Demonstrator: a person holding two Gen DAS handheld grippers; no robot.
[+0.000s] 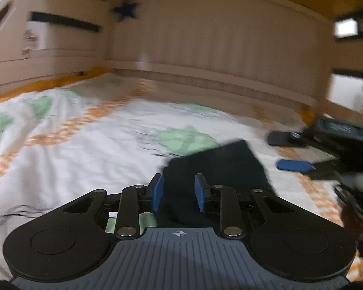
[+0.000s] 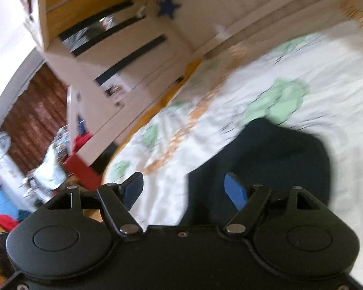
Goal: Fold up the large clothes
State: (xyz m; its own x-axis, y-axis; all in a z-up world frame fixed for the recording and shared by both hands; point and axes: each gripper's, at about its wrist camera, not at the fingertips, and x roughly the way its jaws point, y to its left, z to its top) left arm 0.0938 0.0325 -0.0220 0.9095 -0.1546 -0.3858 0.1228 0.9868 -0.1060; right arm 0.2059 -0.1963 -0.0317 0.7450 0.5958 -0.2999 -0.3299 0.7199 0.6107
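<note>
Both views blurred by motion. Work surface is a bed with a white bedsheet (image 1: 89, 145) printed with green patches and orange zigzag bands; a cream panelled headboard (image 1: 205, 38) runs along the far side, with a dark blue star (image 1: 125, 10) stuck near its corner.

Task item: a dark folded garment (image 1: 217, 166), lying on the sheet close in front of both tools. In the left wrist view it sits straight ahead and a little to the right, over one of the green patches.

Left gripper (image 1: 179, 192): blue pads stand a narrow gap apart. The dark cloth shows between and beyond them, but whether the pads press on it or merely hang above it I cannot tell from this view.

Right gripper (image 2: 185, 192): fingers spread wide, nothing pinched. Its right pad (image 2: 236, 191) is over the garment (image 2: 266, 164), its left pad over bare sheet (image 2: 326, 96). No earlier frame to compare.

The right gripper also appears at the right edge of the left view (image 1: 297, 149), fingers apart, low over the sheet just beside the garment.

Background in right view: a pale cabinet (image 2: 123, 55) beside the bed, cluttered room beyond
</note>
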